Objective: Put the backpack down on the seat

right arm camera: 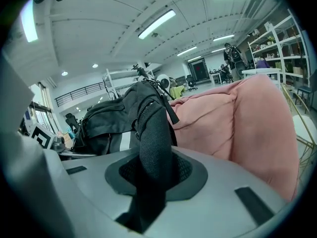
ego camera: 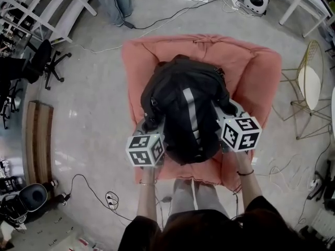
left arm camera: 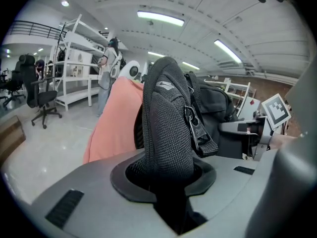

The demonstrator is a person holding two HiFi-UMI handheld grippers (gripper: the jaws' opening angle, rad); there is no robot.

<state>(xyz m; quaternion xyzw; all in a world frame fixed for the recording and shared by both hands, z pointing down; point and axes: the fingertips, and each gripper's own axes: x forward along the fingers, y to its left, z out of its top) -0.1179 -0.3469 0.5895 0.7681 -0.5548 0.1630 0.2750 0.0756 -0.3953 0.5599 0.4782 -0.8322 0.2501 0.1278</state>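
Head view: we hold the backpack (ego camera: 183,109) by both its straps.
Fingers of our left gripper (ego camera: 150,134) pinch one black mesh strap (left arm camera: 166,128), those of our right gripper (ego camera: 229,120) the other strap (right arm camera: 153,148); beyond them the backpack stands upright over the pink armchair (ego camera: 256,72).

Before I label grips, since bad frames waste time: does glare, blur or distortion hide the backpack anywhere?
No. Head view: backpack sharp, evenly lit, room edges bowed. Left gripper view: mesh strap crisp, corners dark, ceiling light bright without washout. Right gripper view: second strap crisp, same bowing and dark corners.
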